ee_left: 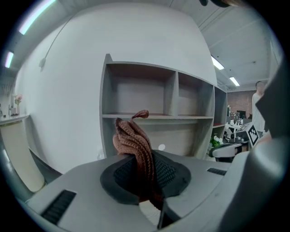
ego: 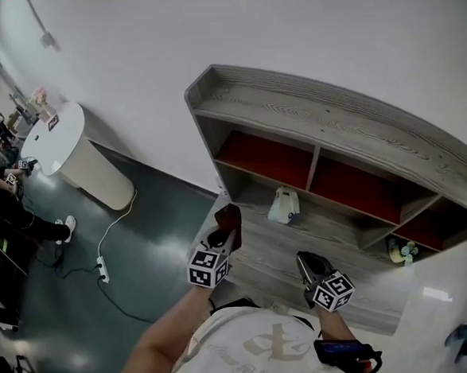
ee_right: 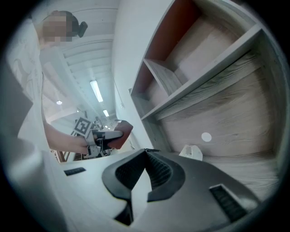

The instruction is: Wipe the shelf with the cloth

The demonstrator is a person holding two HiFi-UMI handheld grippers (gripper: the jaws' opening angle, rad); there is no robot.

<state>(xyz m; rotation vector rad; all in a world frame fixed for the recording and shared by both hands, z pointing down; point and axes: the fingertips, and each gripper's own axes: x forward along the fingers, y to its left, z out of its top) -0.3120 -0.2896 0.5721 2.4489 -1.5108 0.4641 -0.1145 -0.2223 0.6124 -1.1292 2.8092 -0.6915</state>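
Nearest the camera, a white T-shirt (ego: pixel 252 344) and bare forearms are seen from above, with a tool held in each hand. The left tool (ee_left: pixel 144 164) is clamped on the cloth (ee_left: pixel 132 136), a reddish-brown knitted piece with thick ribbed stitches. The cloth is bunched into a narrow upright fold that rises out of the closed black pads, and a small loop curls over at its top. The right tool (ee_right: pixel 146 155) is seen with its jaws brought together at the tips and nothing between them. It is held just to the right of the left tool and apart from it.

Both tools are held in front of the lower tier of a grey wood-grain shelf unit (ego: pixel 333 127), which is set against a white wall (ego: pixel 207 32). The upper compartments of the unit are backed in red and split by upright dividers. A small white object (ego: pixel 283 205) is seen on the lower board beyond the left tool, apart from the cloth. A little green-and-pale ornament (ego: pixel 401 250) is tucked in the lower right compartment; it is too small to be identified.

To the left, a power strip (ego: pixel 102 269) and its white cable are laid on the dark glossy floor (ego: pixel 149 227). Farther off, a round white worktop (ego: pixel 59 138) carries small items.
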